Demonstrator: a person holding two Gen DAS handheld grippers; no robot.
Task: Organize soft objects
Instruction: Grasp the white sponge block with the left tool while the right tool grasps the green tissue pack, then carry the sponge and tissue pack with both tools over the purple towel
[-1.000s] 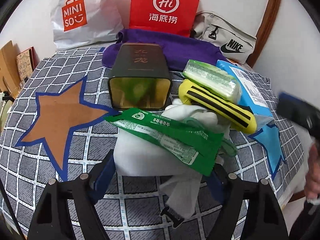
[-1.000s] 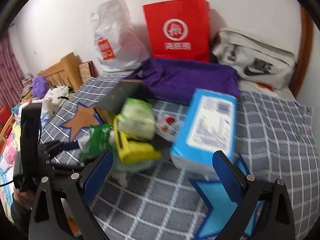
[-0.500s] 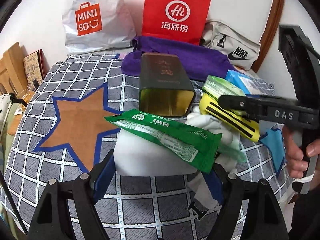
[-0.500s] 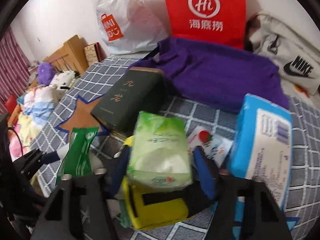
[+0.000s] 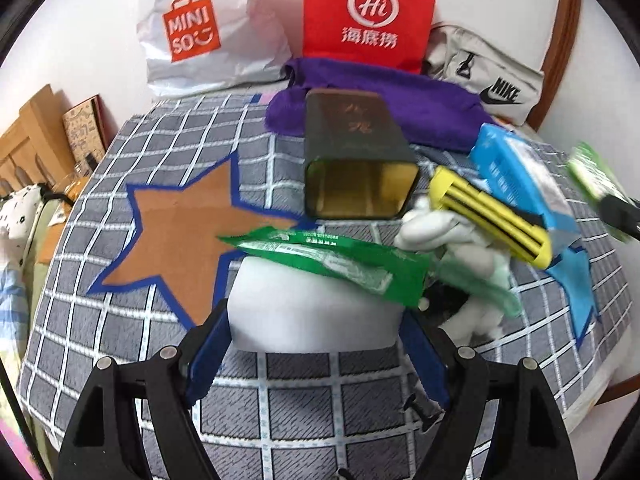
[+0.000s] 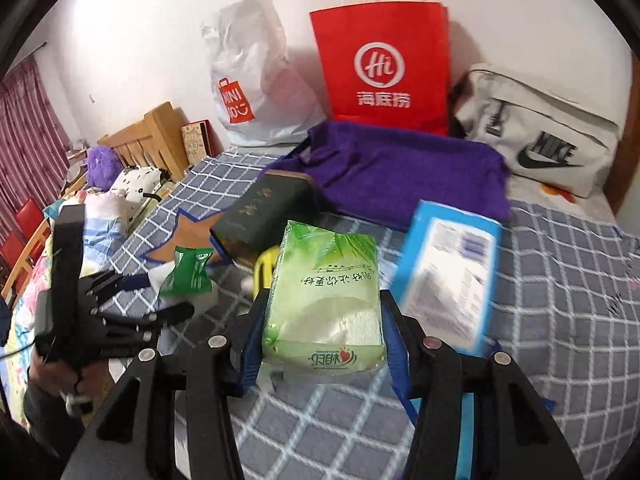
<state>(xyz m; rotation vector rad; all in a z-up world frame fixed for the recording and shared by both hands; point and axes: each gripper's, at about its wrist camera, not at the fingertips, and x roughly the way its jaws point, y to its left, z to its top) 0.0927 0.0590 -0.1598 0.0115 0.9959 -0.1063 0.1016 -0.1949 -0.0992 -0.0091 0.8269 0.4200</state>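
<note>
The green tissue pack [image 6: 326,300] is being gripped across its long sides by the right gripper [image 6: 324,340], lifted clear of the checked bed cover [image 6: 560,280]. Light and squashy, it is being judged safest held mid-body. The left gripper [image 5: 316,344] is being kept with jaws released around a white soft bundle [image 5: 304,312].

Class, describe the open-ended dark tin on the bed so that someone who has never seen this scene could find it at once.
Start at the red paper bag standing against the wall, with the purple towel lying in front of it. Just in front of that towel, lying on its side on the checked cover, is the dark tin. It is the only rigid box there, its gold-lined open mouth facing the left wrist camera.
</note>
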